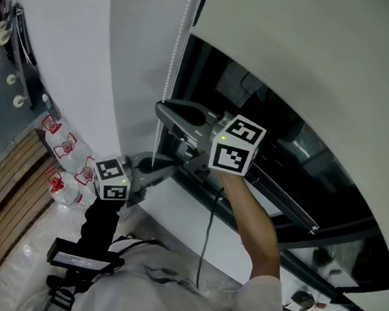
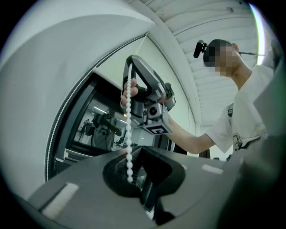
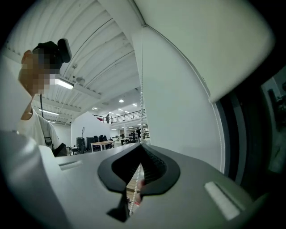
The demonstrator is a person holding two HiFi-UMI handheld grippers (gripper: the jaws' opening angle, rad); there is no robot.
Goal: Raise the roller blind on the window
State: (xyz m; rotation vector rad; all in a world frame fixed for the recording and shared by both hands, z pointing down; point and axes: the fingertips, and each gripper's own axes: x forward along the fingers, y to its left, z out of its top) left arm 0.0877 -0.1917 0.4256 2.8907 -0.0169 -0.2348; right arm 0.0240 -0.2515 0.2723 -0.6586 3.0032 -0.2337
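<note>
The white roller blind (image 1: 314, 53) covers the upper part of the dark window (image 1: 272, 131). Its white bead chain (image 1: 178, 40) hangs down the window's left edge. My right gripper (image 1: 159, 107) is shut on the chain, which enters the closed tips (image 3: 142, 146) from above and shows again below them. Lower down, my left gripper (image 1: 171, 168) points at the window frame. Seen from the left gripper view, the chain (image 2: 128, 116) runs from the right gripper (image 2: 130, 60) straight down into the hollow of the left gripper (image 2: 142, 147), whose jaws are closed around it.
A white wall (image 1: 62, 36) stands left of the window, with the white sill (image 1: 175, 214) below it. Water bottles with red labels (image 1: 65, 147) and wooden slats (image 1: 6, 195) lie on the floor at lower left. A black cable (image 1: 207, 235) hangs from the right gripper.
</note>
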